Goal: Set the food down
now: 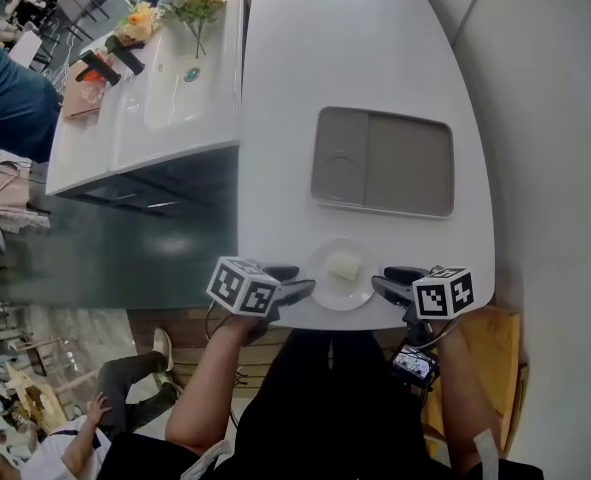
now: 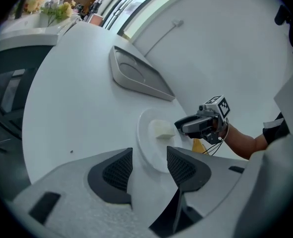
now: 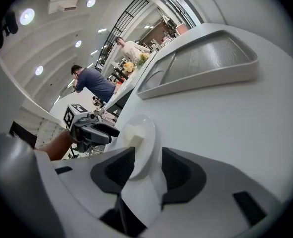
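A small white plate (image 1: 327, 290) lies on the white table (image 1: 365, 58) near its front edge, with a pale block of food (image 1: 344, 266) on it. My left gripper (image 1: 303, 288) is at the plate's left rim and my right gripper (image 1: 379, 284) at its right rim. Both stand open. In the left gripper view the plate (image 2: 147, 144) with its food (image 2: 162, 129) reaches in between the open jaws of the left gripper (image 2: 148, 168), pads apart from it; the right gripper (image 2: 186, 125) faces it. In the right gripper view the plate (image 3: 145, 133) sits likewise between the right gripper (image 3: 147, 171) jaws.
A grey tray (image 1: 382, 161) lies on the table beyond the plate. To the left is a white sink counter (image 1: 145, 118) with flowers (image 1: 197, 3). A wall runs along the right. A wooden seat (image 1: 490, 353) sits below the table's front right.
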Demonstrator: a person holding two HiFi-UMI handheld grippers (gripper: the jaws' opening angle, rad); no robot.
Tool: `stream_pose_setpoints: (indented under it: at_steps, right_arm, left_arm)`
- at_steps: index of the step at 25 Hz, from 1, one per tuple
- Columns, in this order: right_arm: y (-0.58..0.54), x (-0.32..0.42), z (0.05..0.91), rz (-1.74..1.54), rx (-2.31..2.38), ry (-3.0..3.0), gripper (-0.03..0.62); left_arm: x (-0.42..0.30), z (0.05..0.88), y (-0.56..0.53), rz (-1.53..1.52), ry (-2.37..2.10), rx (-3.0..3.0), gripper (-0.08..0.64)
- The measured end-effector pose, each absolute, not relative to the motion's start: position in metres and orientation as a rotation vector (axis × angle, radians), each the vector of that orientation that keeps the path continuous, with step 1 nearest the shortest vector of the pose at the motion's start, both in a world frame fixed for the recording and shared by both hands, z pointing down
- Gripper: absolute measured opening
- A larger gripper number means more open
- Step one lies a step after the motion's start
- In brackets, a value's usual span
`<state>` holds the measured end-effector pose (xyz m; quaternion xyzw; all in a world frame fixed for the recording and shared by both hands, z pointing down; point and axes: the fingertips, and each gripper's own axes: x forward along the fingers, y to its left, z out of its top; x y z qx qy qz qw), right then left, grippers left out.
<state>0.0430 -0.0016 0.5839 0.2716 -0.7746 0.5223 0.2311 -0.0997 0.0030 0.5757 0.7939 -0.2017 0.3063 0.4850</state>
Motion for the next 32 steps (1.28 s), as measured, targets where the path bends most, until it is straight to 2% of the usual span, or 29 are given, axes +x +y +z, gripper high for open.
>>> stream_pose_setpoints:
  at_steps: [6,15,21,32]
  right_arm:
    - [-0.004,0.039,0.586,1.471,0.738,-2.106,0.150]
    - [-0.005,0.033,0.589,1.549,0.748,-2.077,0.105]
    - [-0.006,0.038,0.595,1.576,0.789,-2.054,0.043]
    - [-0.003,0.044,0.595,1.636,0.818,-2.029,0.032]
  left_arm:
    - [-0.090,0.579,0.002,0.725,-0.469,1.915,0.192]
    - [-0.087,0.580,-0.001,0.702,-0.482,1.914,0.185]
    - [-0.090,0.584,0.000,0.717,-0.493,1.920,0.138]
    - [-0.091,0.587,0.006,0.732,-0.481,1.908,0.073]
